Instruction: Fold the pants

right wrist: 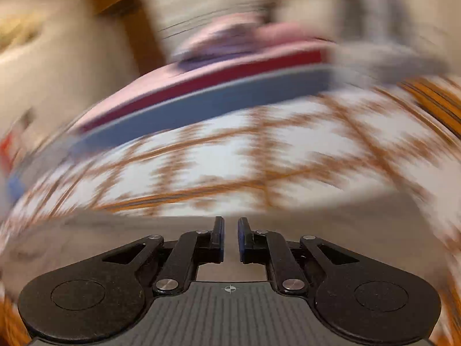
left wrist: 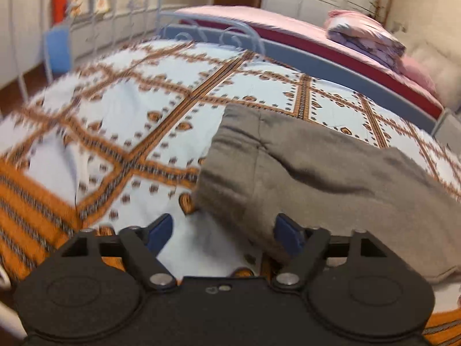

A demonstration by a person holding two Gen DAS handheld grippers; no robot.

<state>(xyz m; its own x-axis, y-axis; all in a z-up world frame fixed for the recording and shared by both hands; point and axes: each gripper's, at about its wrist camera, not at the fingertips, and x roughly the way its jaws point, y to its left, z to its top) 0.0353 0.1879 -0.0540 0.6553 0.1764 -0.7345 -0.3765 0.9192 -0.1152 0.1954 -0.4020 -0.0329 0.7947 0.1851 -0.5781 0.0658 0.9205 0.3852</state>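
Nearest the lens, the left gripper has its jaws released, empty. Gray pants lie folded on the bedspread, just right of those jaws, long axis running rightward. Right gripper is nearly clenched, grasping nothing visible.

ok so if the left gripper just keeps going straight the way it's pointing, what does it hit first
Probably the edge of the grey pants, which lie just ahead between the open left gripper fingers, toward the right one. Slightly further left it would meet the patterned bedspread instead; depth is unclear.
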